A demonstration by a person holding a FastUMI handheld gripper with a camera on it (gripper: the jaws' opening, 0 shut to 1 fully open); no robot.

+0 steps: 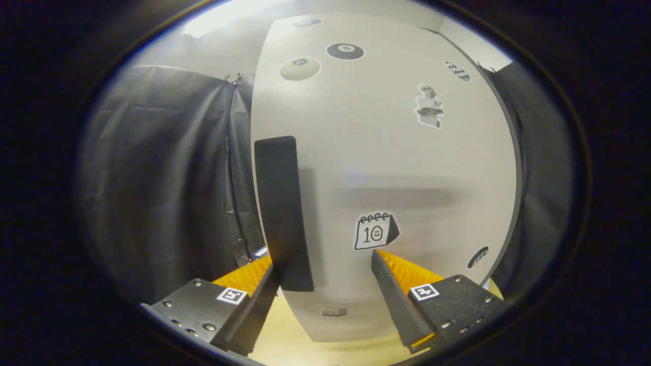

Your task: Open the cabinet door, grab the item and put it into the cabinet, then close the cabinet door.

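A white cabinet door [386, 152] with several stickers stands shut right ahead of me, filling the space beyond my fingers. Its tall black handle [282, 213] runs down the door's left side. My gripper [325, 267] is open, very close to the door. The handle's lower end sits just inside the left finger [254, 277], with a wide gap over to the right finger [396, 274]. Nothing is pressed between the fingers. The item for the cabinet is hidden from this angle.
Black cloth walls hang to the left [168, 178] and right [544, 168] of the cabinet. A pale wooden tabletop [295, 340] lies below the door, between my fingers.
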